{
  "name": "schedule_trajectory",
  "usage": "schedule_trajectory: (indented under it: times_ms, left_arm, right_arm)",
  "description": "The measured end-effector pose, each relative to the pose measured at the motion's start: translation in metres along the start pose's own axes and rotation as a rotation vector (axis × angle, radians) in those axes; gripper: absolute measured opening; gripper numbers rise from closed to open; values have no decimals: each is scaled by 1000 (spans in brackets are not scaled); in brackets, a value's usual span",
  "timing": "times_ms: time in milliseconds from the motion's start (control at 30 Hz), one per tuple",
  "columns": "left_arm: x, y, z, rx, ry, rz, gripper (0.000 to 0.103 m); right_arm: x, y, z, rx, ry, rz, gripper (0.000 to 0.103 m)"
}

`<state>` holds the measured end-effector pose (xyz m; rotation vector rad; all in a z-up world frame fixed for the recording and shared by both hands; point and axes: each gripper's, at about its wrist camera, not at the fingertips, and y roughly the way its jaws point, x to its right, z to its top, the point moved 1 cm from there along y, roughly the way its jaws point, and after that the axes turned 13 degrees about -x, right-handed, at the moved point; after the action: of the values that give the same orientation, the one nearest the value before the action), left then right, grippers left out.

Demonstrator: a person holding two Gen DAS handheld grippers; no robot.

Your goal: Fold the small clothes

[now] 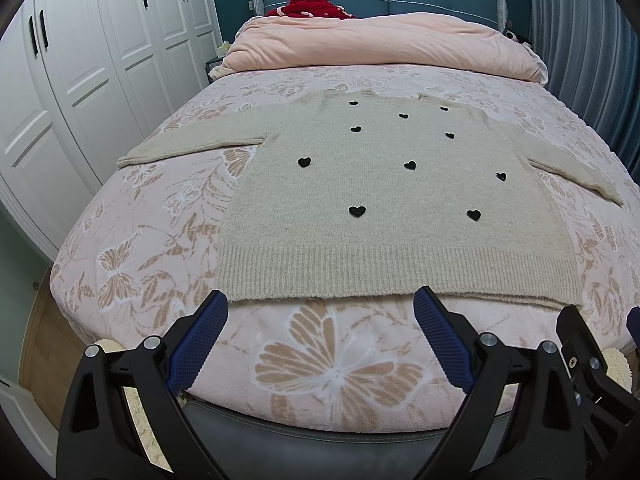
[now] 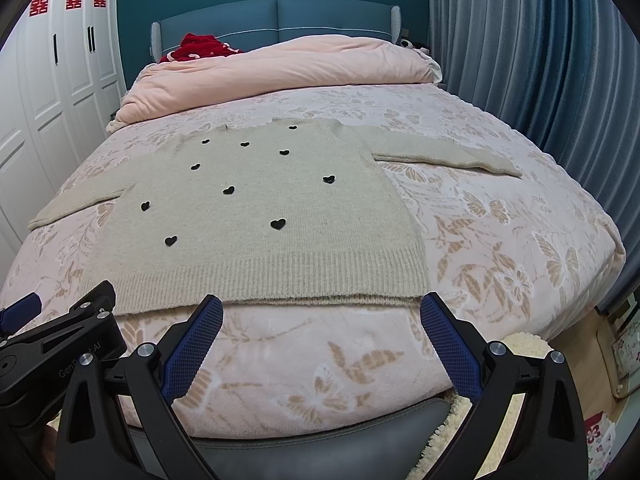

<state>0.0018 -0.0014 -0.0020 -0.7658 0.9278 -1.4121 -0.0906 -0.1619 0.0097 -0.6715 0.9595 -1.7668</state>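
Observation:
A beige knit sweater [image 1: 384, 200] with small black hearts lies flat on the bed, both sleeves spread out to the sides, its ribbed hem toward me. It also shows in the right wrist view [image 2: 260, 216]. My left gripper [image 1: 322, 300] is open and empty, its blue pads just short of the hem's left half. My right gripper [image 2: 322, 304] is open and empty, just short of the hem's right half. The right gripper's body shows at the right edge of the left view [image 1: 580, 356].
The bed has a pink butterfly-print cover [image 1: 332, 364] and a dark padded foot edge [image 1: 320, 436]. A folded pink duvet [image 1: 380, 44] and a red garment [image 1: 308, 4] lie at the headboard. White wardrobes [image 1: 80, 80] stand left, blue curtains [image 2: 540, 60] right.

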Motion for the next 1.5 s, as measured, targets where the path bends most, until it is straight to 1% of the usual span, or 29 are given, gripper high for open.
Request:
schedule_trajectory:
  times_ms: [467,600,800,933,1067,1167,1233,1267,1333,1400,1500]
  left_arm:
    - [-1,0,-1,-3,0,1,91]
    - [0,0,-4,-6,2,3,91]
    - [2,15,-8,-30,5,9,91]
    - [4,19,-8,-41,6,12,91]
    - [5,22,-8,-50,9,15,91]
    - [5,25,-6,-62,13,9,92]
    - [3,28,-3,-78,0,-15,96]
    - [0,29,0,-81,-14,-37,96]
    - [-7,29,7,-84,-48,-68,97]
    - [-14,29,16,-76,-77,-107,98]
    - [-26,30,35,-47,-120,-131,98]
  right_arm:
    - [-1,1,0,-3,2,-1,98]
    - [4,7,-8,-14,5,1,98]
    - [6,17,-13,-37,10,-2,98]
    - [1,20,-5,-55,13,-5,98]
    - [1,23,-6,-68,16,0,98]
    - [1,26,-2,-77,8,14,98]
    - [4,32,3,-92,-7,55,98]
    - [5,36,6,-100,-18,79,98]
    - [15,42,17,-91,-34,74,98]
    - [38,48,38,-65,-3,73,98]
    - [94,71,86,-63,111,106,98]
